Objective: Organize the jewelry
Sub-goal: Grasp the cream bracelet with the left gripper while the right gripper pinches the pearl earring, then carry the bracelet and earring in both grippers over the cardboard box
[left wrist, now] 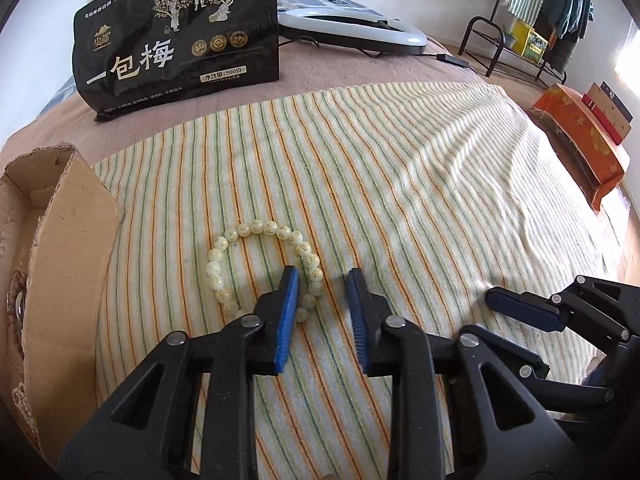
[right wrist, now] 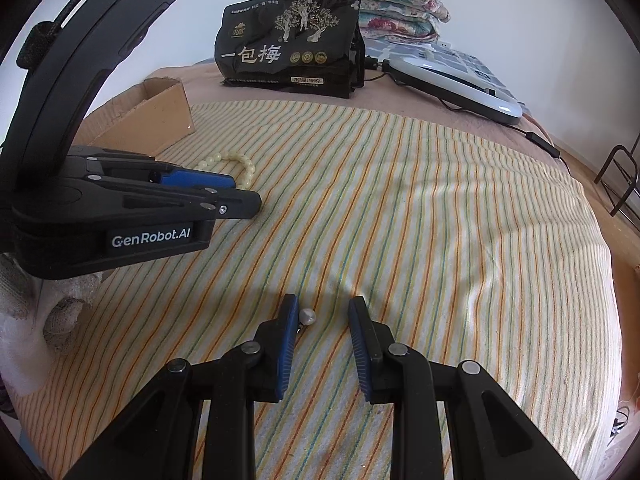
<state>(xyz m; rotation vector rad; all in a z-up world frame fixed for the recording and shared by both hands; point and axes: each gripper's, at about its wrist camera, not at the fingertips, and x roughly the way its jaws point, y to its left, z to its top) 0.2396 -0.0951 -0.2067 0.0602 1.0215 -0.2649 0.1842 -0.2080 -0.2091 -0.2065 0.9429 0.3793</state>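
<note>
A pale cream bead bracelet [left wrist: 256, 228] lies in a ring on the striped cloth [left wrist: 400, 184]. My left gripper [left wrist: 323, 276] is open just over its near right side, the left finger inside the ring and the right finger outside it. The bracelet also shows in the right wrist view [right wrist: 240, 162], behind the left gripper [right wrist: 244, 192]. My right gripper [right wrist: 322, 306] is open low over the cloth, with a small pearl earring [right wrist: 307, 316] between its fingers, close to the left one. The right gripper also shows in the left wrist view [left wrist: 496, 300].
An open cardboard box [left wrist: 68, 216] stands at the left with some jewelry inside; it also shows in the right wrist view [right wrist: 160, 108]. A black snack bag [left wrist: 180, 40] and a white device [left wrist: 352, 30] with a cable lie at the back. An orange box [left wrist: 580, 140] is at the right.
</note>
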